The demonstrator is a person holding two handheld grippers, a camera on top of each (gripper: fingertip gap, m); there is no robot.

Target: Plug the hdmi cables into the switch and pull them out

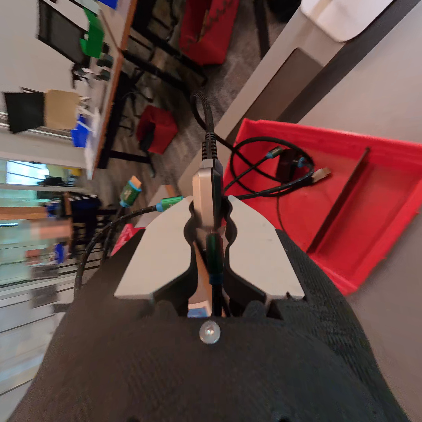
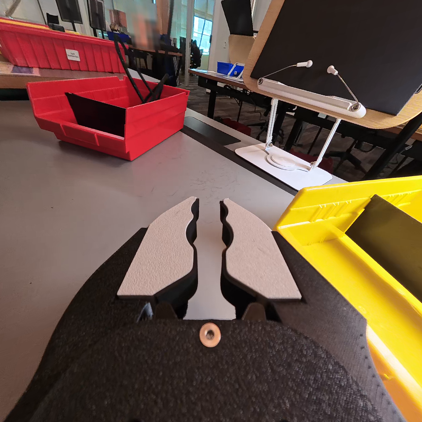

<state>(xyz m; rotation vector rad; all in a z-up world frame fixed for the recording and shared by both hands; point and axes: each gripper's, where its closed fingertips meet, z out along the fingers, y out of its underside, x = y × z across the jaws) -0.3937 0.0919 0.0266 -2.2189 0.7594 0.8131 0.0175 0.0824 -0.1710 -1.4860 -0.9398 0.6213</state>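
Left gripper (image 1: 209, 206) clamps the silver HDMI switch (image 1: 202, 196) aloft, green-plugged cable (image 1: 214, 253) seated, steadying its ports; our right gripper (image 2: 209, 203) hovers slightly parted, empty, over the table (image 2: 91, 205); spare cables (image 1: 269, 173) lie in the red bin (image 1: 342, 205).

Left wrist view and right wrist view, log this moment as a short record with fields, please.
left claw: shut on the silver switch
switch cables: black braided cable at far end; green plug at near end
red bin: loose cables
right claw: open, empty, over grey table
beside right claw: yellow bin
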